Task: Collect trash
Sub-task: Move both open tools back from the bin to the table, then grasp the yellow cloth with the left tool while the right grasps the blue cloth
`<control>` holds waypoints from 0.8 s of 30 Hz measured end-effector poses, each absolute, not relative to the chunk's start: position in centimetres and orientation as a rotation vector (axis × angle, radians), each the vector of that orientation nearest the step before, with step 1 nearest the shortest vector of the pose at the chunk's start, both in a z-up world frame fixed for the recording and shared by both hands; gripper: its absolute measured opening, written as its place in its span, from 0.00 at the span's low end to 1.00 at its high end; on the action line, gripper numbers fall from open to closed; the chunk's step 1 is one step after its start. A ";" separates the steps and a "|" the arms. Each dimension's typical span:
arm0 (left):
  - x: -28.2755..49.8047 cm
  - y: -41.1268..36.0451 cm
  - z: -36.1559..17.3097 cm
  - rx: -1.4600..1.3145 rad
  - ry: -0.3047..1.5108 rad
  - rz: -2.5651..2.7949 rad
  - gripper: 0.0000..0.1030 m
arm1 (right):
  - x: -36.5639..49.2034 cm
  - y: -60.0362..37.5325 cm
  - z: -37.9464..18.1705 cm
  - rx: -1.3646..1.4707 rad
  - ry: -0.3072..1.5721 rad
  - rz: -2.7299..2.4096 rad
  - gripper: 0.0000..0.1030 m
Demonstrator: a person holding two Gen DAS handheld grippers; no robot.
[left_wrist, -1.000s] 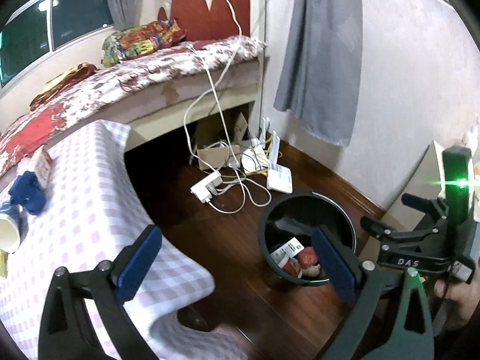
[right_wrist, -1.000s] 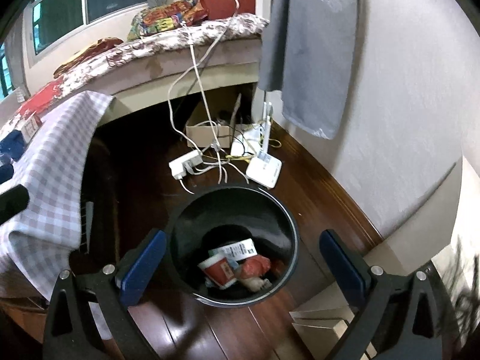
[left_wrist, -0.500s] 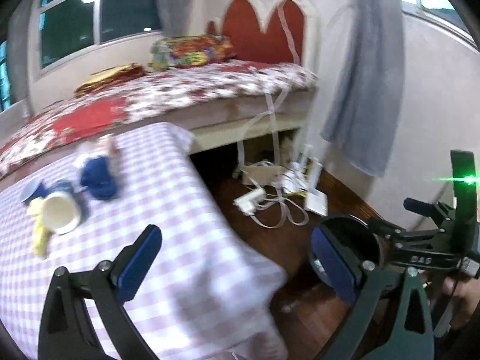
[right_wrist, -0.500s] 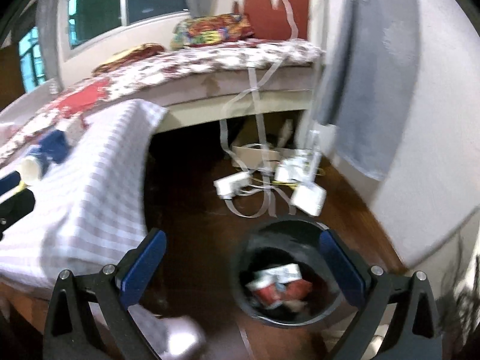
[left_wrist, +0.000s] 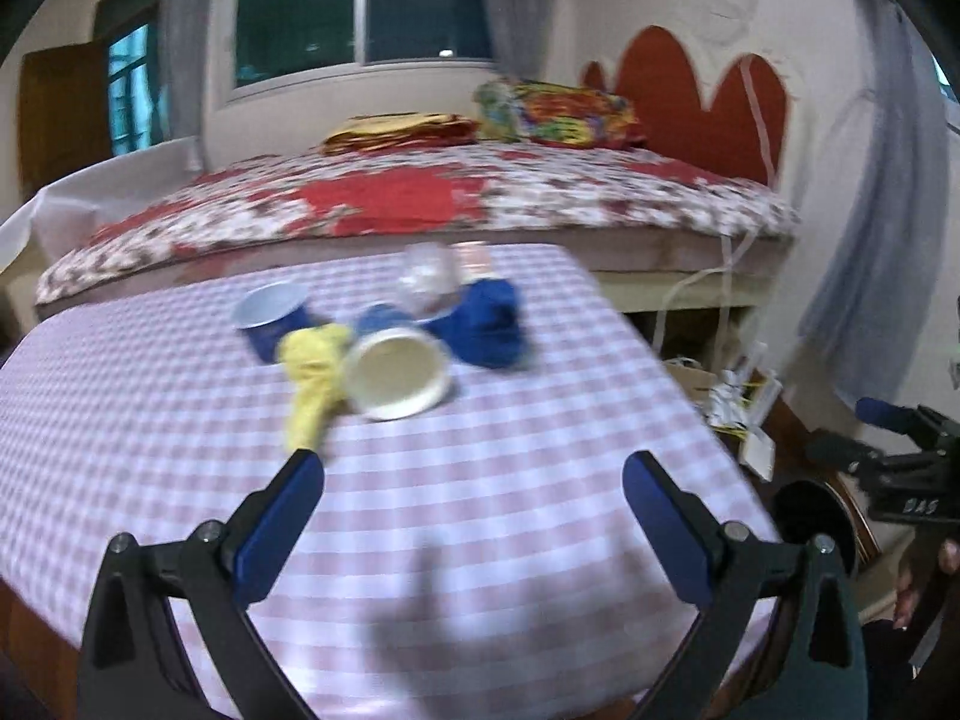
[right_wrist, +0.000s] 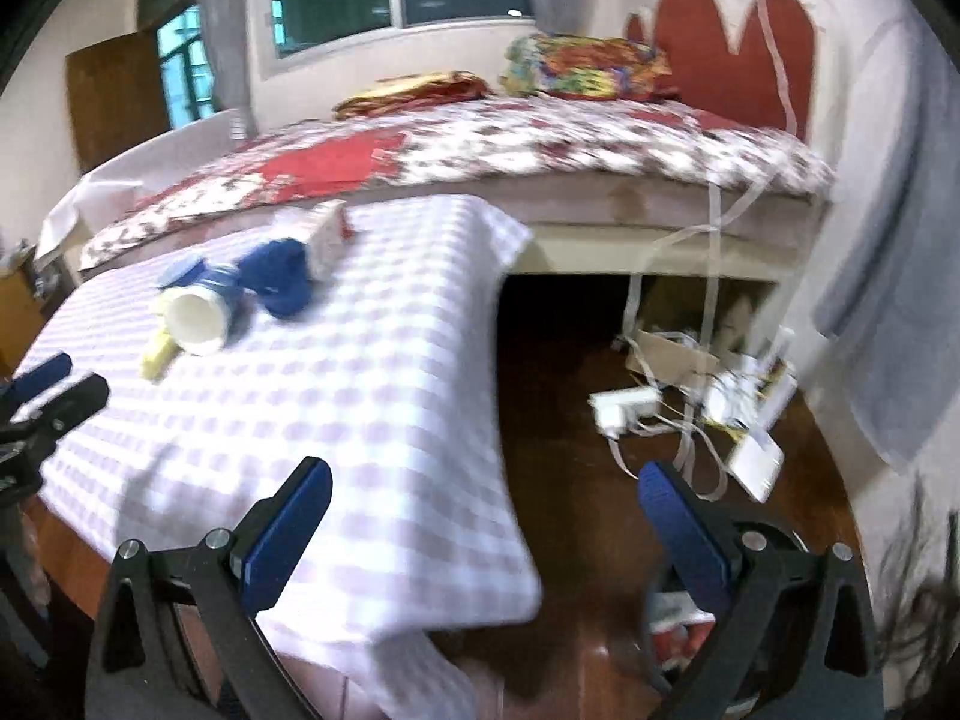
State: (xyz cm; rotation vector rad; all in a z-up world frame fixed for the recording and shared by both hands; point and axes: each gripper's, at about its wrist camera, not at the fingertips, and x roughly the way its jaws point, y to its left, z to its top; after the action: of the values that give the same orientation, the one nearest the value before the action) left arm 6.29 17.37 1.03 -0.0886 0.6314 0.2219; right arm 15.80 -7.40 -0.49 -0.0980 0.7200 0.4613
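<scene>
A: Left gripper wide open, nothing held, hovering over near edge of checked surface. Trash bunched mid-surface, well ahead of the fingers: blue cup on its side, yellow wrapper touching white cup, blue wad and clear plastic piece just behind.

B: Risk there?

A: Pieces touching each other. Closing on white cup likely drags wrapper along or knocks blue cup rolling. Frame blurred too, so exact contacts hard to tell.

B: Right side?

A: Right gripper also fully spread and empty, straddling hanging corner of the cloth, half over floor. Bin low between its fingers, mostly hidden behind right finger; red and white scraps visible inside.

B: Failure modes?

A: Snagging cloth corner could pull the whole pile off the surface. Cables and power strip on floor near bin: dropped item could land among them. Light cups may slip from a loose pinch on the carry across to bin.
</scene>
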 end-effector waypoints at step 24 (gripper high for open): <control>9.3 29.4 -1.4 -0.239 0.656 0.330 0.80 | 20.9 9.4 -0.1 -0.239 0.699 0.647 0.72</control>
State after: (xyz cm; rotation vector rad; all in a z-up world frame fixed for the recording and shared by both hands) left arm 9.35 29.37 -1.44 -0.2393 0.6559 0.3304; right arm 20.91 9.37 -0.14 -0.2390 0.6992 0.6474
